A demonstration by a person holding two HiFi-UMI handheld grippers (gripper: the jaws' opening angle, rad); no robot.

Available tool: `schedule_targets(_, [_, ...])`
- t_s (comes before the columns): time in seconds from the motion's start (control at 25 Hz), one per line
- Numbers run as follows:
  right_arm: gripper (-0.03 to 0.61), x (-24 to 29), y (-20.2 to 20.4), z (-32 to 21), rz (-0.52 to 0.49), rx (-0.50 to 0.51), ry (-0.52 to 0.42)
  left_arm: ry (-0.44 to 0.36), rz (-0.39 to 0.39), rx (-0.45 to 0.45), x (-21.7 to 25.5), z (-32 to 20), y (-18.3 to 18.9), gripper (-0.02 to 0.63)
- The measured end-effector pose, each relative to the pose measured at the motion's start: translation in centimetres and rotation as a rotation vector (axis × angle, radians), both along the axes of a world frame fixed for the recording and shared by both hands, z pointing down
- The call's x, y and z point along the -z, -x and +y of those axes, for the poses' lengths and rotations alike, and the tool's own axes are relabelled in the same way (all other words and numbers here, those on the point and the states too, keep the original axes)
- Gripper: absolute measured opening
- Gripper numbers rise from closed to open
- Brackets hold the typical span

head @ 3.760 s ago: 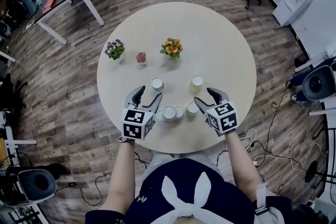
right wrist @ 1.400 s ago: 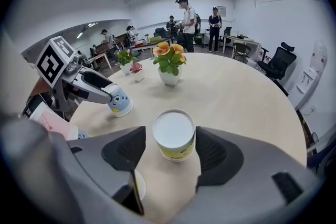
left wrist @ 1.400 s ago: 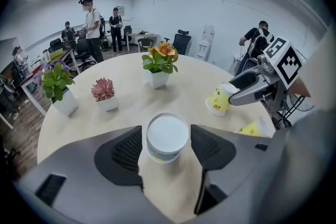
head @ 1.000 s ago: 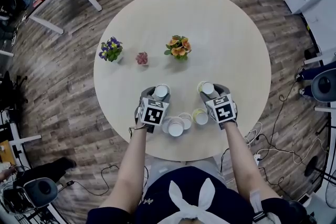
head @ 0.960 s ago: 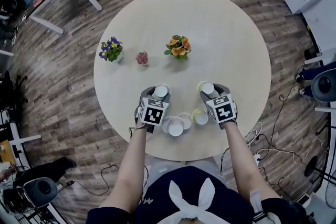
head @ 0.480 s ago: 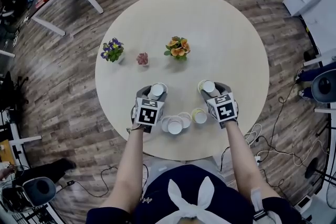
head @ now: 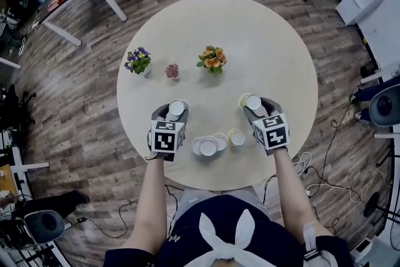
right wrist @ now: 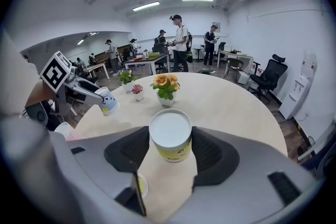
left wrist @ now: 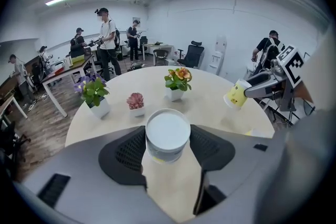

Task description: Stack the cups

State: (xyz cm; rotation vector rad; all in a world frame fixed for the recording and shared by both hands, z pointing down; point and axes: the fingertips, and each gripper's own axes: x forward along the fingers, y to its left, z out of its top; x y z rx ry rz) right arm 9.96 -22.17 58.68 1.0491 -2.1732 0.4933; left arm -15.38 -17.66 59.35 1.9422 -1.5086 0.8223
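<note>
Beige round table (head: 262, 40) carried everything. At 7 o'clock the left gripper (head: 173, 110) was clamped on a pale cup (left wrist: 167, 136). At 5 o'clock the right gripper (head: 253, 103) was clamped on a yellow cup (right wrist: 170, 139). Both cups were off the tabletop. Three potted plants (head: 172, 70) sat toward 10 o'clock. At 6 o'clock near the edge, loose cups (head: 208, 146) clustered between the grippers.
</note>
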Motion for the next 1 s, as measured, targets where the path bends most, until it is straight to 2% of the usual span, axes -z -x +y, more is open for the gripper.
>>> schedule_targets(0.72, [0.258,4.9,-2.1,5.2,-0.046,-0.026,-0.064,-0.122,0.043,0.103,5.3,5.6,2.8,0.273])
schedule_targets(1.0, [0.258,5.5,-2.2,7.4,-0.049,-0.016,-0.064,-0.120,0.041,0.125,5.3,8.0,3.3,0.273])
